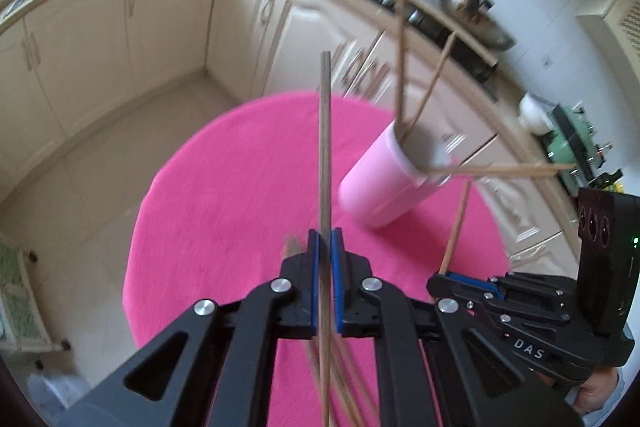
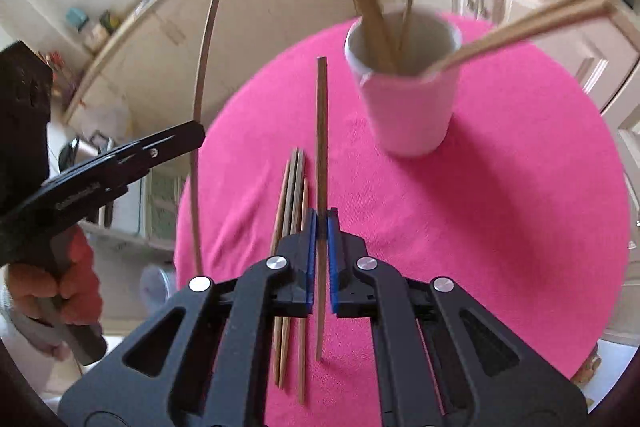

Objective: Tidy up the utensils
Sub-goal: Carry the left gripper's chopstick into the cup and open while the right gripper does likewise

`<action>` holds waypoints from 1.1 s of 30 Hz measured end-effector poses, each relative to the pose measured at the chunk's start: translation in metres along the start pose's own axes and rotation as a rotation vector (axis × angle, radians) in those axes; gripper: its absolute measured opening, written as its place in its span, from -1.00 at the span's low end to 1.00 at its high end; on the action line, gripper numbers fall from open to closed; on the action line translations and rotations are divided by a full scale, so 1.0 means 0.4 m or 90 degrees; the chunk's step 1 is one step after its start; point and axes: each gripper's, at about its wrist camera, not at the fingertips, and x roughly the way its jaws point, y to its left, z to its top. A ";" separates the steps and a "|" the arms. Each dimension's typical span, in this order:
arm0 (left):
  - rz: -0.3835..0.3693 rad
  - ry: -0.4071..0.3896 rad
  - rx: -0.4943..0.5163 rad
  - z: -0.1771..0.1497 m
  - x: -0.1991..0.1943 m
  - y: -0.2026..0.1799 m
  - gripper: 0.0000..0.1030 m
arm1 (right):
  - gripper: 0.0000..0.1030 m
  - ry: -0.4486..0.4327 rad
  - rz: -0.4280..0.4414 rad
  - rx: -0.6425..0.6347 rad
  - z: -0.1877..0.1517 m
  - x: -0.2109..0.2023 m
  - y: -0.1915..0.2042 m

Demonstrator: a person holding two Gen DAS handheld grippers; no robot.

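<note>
Surface: pink cloth (image 2: 500,227) under both jaws, kitchen cabinets (image 1: 100,47) beyond.
Ahead: pink cup (image 2: 408,107) holding chopsticks.
Below: loose chopsticks (image 2: 294,195).
Jaws: left gripper (image 1: 325,239) and right gripper (image 2: 322,219) each pinch one chopstick.

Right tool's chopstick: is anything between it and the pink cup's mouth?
No object sits between the right tool's chopstick and the pink cup. But four chopsticks already fan out of its mouth, leaving the open gap at the near rim.

white "DAS" lettering, right gripper (image 1: 440,277) body
</note>
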 end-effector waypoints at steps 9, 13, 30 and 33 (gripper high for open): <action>-0.059 -0.089 0.059 0.079 -0.024 -0.102 -0.89 | -0.90 -0.088 0.026 0.015 0.064 -0.083 -0.004; -0.074 -0.133 0.075 0.125 -0.023 -0.146 -0.89 | -0.90 -0.120 0.027 0.010 0.099 -0.129 0.003; -0.086 -0.285 0.125 0.267 0.033 -0.273 -0.88 | -0.90 -0.282 -0.016 0.023 0.300 -0.333 -0.082; -0.084 -0.291 0.120 0.275 0.062 -0.275 -0.88 | -0.90 -0.292 -0.025 0.028 0.317 -0.319 -0.106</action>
